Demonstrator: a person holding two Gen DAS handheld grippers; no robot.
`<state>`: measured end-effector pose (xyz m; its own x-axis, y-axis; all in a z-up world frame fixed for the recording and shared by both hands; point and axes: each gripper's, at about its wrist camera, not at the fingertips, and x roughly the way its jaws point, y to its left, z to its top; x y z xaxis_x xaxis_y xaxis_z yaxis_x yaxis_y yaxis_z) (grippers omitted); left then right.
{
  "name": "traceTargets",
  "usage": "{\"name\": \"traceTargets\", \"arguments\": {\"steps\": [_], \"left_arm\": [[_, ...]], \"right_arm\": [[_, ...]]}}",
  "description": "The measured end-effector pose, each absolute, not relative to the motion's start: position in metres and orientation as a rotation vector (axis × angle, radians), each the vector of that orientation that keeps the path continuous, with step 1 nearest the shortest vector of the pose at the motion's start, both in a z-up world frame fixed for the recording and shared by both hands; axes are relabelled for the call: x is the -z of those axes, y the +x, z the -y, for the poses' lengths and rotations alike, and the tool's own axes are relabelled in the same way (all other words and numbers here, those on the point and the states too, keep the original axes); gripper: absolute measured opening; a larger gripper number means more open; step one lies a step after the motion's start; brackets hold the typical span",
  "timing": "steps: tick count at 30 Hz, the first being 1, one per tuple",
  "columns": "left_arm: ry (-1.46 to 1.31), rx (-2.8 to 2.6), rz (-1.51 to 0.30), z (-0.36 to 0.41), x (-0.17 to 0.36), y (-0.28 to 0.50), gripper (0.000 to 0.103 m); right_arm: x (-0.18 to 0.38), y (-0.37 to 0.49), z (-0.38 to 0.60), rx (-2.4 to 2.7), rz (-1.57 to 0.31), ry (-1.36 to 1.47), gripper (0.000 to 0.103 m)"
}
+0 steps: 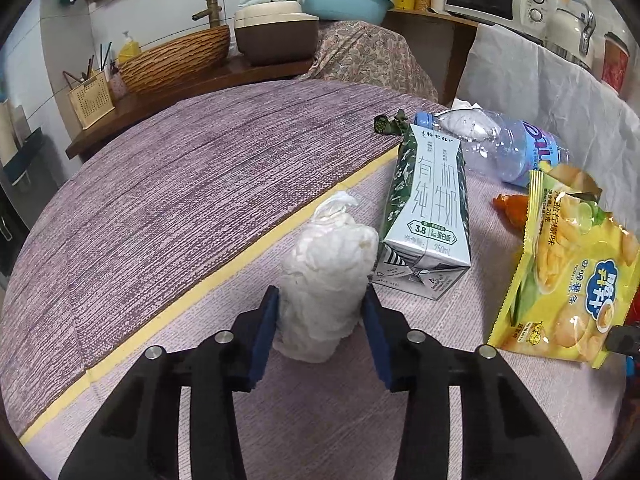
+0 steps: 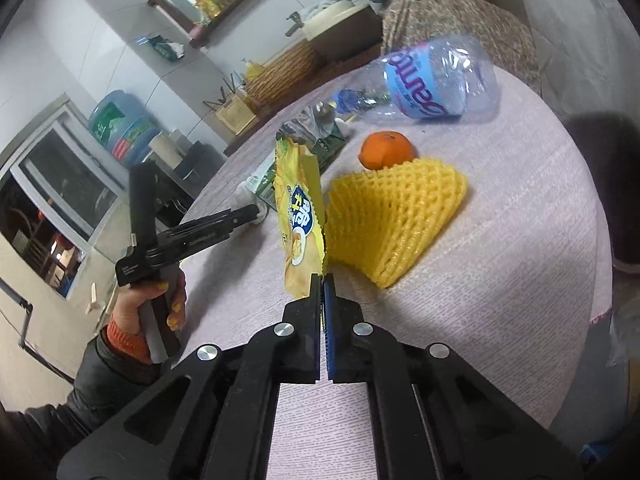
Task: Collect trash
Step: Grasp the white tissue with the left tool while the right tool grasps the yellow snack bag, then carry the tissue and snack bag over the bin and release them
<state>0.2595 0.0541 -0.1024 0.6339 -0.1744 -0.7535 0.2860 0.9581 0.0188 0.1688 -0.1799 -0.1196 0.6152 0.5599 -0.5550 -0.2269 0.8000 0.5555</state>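
Note:
My left gripper [image 1: 320, 300] has its blue pads on both sides of a crumpled white tissue wad [image 1: 326, 276] on the table; the jaws look closed against it. My right gripper [image 2: 322, 280] is shut on the bottom edge of a yellow chip bag [image 2: 298, 216], held upright above the table; the bag also shows in the left wrist view [image 1: 560, 272]. A milk carton [image 1: 428, 208] lies just right of the tissue. An empty plastic bottle [image 2: 432, 80] lies farther back. A yellow foam fruit net [image 2: 396, 224] and an orange [image 2: 386, 150] sit right of the bag.
The round table [image 1: 180, 184] has a purple cloth with a yellow tape line. A wooden shelf with a woven basin [image 1: 176, 58] and pots stands behind it. A white bag [image 1: 540, 80] hangs at the table's right side. My left gripper shows in the right wrist view [image 2: 192, 236].

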Motion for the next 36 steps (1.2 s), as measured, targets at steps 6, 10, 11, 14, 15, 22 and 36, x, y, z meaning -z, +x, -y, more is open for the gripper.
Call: {"name": "traceTargets", "arguments": {"steps": [6,10,11,14,15,22,36], "left_arm": [[0.14,0.253,-0.839,-0.054,0.101,0.256,0.031],[0.089,0.243,-0.831,-0.062,0.095,0.251,0.029],[0.083,0.239,-0.825,-0.065,0.092,0.249,0.029],[0.065,0.238,-0.799,-0.071,0.081,0.239,0.029],[0.056,0.237,-0.79,-0.072,0.077,0.235,0.029],[0.024,0.285,-0.734,-0.065,0.052,0.211,0.029],[0.082,0.588,-0.677,0.076,0.019,0.203,0.029]], "right_arm": [[0.11,0.162,0.177,-0.461,-0.739,0.406,0.002],[0.104,0.159,0.18,-0.469,-0.722,0.384,0.002],[0.103,0.158,0.179,-0.469,-0.716,0.37,0.002],[0.098,0.155,0.176,-0.477,-0.699,0.346,0.002],[0.097,0.154,0.175,-0.48,-0.694,0.339,0.002],[0.083,0.144,0.173,-0.482,-0.638,0.305,0.002],[0.051,0.129,0.263,-0.259,-0.481,0.385,0.002]]}}
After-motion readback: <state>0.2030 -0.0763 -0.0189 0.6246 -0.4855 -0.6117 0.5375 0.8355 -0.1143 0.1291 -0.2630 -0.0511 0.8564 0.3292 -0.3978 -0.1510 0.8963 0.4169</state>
